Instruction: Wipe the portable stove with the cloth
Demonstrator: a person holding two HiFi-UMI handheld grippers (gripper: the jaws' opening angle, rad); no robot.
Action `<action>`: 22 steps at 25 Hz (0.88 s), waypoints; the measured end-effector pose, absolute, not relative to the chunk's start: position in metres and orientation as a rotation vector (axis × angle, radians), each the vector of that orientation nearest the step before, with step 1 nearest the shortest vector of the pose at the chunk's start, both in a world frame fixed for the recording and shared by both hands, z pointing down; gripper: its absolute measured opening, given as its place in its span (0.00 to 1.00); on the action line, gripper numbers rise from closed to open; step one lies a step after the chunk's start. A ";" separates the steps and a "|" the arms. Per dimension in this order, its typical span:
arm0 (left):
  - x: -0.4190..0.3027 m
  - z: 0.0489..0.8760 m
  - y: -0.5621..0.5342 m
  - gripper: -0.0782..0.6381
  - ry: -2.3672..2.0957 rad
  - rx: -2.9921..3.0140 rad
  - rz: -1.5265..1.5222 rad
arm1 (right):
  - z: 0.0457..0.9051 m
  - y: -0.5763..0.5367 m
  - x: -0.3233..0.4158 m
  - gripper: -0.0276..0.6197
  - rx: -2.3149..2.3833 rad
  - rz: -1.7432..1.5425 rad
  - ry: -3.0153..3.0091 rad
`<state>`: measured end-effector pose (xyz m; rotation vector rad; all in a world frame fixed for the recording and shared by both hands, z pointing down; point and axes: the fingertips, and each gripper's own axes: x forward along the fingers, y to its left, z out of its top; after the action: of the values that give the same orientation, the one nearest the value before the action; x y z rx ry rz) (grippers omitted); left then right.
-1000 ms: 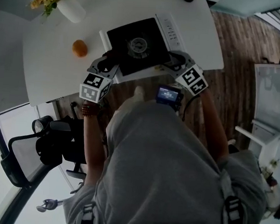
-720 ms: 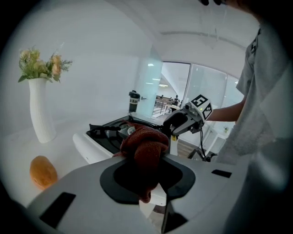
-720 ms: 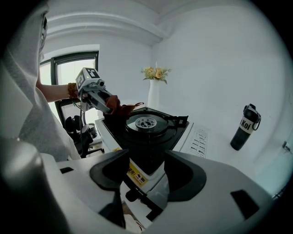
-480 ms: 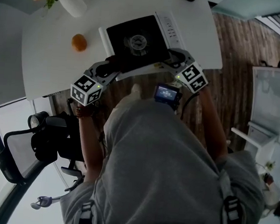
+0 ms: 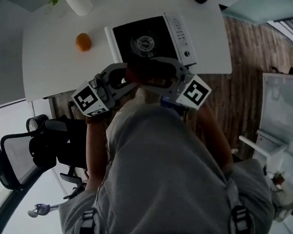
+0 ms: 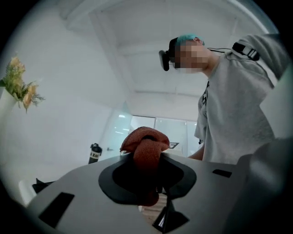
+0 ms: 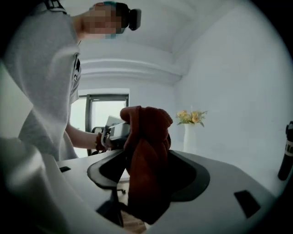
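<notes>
The portable stove point(image 5: 147, 38), black with a white control strip, sits on the white table point(image 5: 49, 66) beyond both grippers. A rust-red cloth point(image 5: 146, 74) hangs in the air between the two gripper tips, in front of the table's edge. My left gripper point(image 5: 123, 78) pinches an end of the cloth point(image 6: 145, 147), and its jaws are opening slightly. My right gripper point(image 5: 166, 74) faces it with jaws opening wide. The bulk of the cloth point(image 7: 147, 155) hangs down through that gap, with dark space on both sides of it.
An orange point(image 5: 82, 42) lies on the table left of the stove. A white vase with flowers point(image 5: 77, 0) stands at the far left corner. A dark bottle point(image 6: 94, 153) stands at the table's far side. An office chair point(image 5: 27, 150) sits to my left.
Both grippers have lifted from the table's front edge and swung toward each other. The cloth, hardly seen before, now shows between their tips. The right jaws stand wider.
</notes>
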<state>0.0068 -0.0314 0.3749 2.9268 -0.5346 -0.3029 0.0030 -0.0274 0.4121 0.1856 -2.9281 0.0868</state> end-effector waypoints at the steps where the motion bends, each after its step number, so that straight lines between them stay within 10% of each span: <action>1: 0.010 0.373 -0.031 0.28 -0.514 2.925 -0.330 | 0.408 -0.030 0.000 0.50 0.194 0.090 -2.954; 7: 0.003 0.405 -0.039 0.35 -0.718 2.934 -0.121 | 0.414 -0.045 0.015 0.21 0.173 0.130 -2.928; 22: -0.039 0.515 -0.055 0.39 -1.242 2.654 0.471 | 0.498 -0.293 0.040 0.19 0.056 -0.874 -1.656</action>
<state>-0.0392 -0.0552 0.5146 2.6540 -1.2421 0.4709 0.0402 -0.2932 0.4984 0.0561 -1.6555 -0.8742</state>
